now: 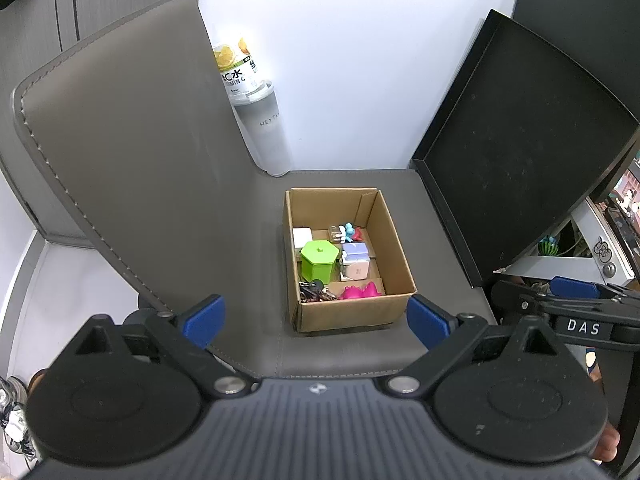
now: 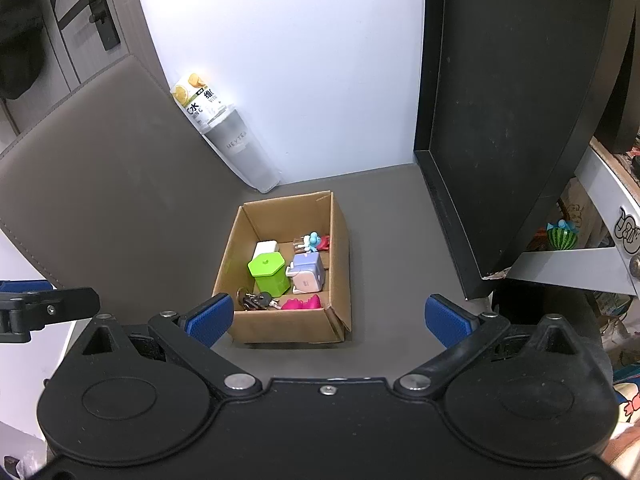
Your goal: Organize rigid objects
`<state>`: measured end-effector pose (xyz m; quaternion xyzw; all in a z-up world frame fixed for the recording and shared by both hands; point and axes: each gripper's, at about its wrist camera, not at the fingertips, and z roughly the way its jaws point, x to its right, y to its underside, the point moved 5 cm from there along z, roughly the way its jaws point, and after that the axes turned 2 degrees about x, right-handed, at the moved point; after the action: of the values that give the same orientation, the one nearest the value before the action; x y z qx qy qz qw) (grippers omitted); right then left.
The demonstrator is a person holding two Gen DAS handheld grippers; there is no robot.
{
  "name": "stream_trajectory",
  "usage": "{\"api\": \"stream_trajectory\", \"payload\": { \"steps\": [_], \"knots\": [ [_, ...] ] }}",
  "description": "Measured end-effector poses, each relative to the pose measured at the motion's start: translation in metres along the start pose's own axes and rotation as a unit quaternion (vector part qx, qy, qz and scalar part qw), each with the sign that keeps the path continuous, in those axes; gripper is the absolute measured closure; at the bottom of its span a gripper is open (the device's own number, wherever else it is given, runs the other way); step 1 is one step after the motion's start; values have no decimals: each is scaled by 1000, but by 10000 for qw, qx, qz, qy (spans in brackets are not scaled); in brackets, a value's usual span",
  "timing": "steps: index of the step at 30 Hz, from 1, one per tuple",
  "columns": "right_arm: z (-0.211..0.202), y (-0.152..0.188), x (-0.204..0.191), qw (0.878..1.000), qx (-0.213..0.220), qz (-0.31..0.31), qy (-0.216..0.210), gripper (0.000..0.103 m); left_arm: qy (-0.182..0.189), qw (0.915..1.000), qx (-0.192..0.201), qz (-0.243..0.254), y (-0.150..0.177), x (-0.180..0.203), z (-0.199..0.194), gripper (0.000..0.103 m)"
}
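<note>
An open cardboard box (image 1: 396,256) (image 2: 340,248) sits on a grey leather chair seat (image 1: 256,264) (image 2: 392,240). Inside lie a green hexagonal container (image 1: 317,261) (image 2: 269,271), a white block (image 1: 302,237) (image 2: 266,248), a lilac cube (image 1: 354,251) (image 2: 308,265), a pale pink cube (image 1: 354,269), a small blue figure (image 1: 347,232) (image 2: 313,240), a pink moulded piece (image 1: 360,291) (image 2: 302,303) and a bunch of keys (image 1: 314,292) (image 2: 256,301). My left gripper (image 1: 314,320) hangs open just before the box's near wall, with nothing between its fingers. My right gripper (image 2: 328,320) is open too, above the same near wall, and empty.
The chair's backrest (image 1: 132,160) (image 2: 104,176) rises on the left. A clear bottle with a lemon label (image 1: 252,108) (image 2: 224,136) leans against the white wall behind the seat. A black tray (image 1: 520,152) (image 2: 516,120) stands tilted on the right, next to cluttered shelves (image 2: 580,240).
</note>
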<state>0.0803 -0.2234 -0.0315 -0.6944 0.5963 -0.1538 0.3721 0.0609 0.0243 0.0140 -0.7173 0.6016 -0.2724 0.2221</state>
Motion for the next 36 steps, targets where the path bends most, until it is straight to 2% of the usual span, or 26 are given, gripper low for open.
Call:
{"api": "stream_trajectory", "payload": {
  "steps": [36],
  "knots": [
    [0, 2, -3, 9997, 1, -169, 178, 0, 18, 10000, -29, -5, 2, 0, 2, 6]
  ]
}}
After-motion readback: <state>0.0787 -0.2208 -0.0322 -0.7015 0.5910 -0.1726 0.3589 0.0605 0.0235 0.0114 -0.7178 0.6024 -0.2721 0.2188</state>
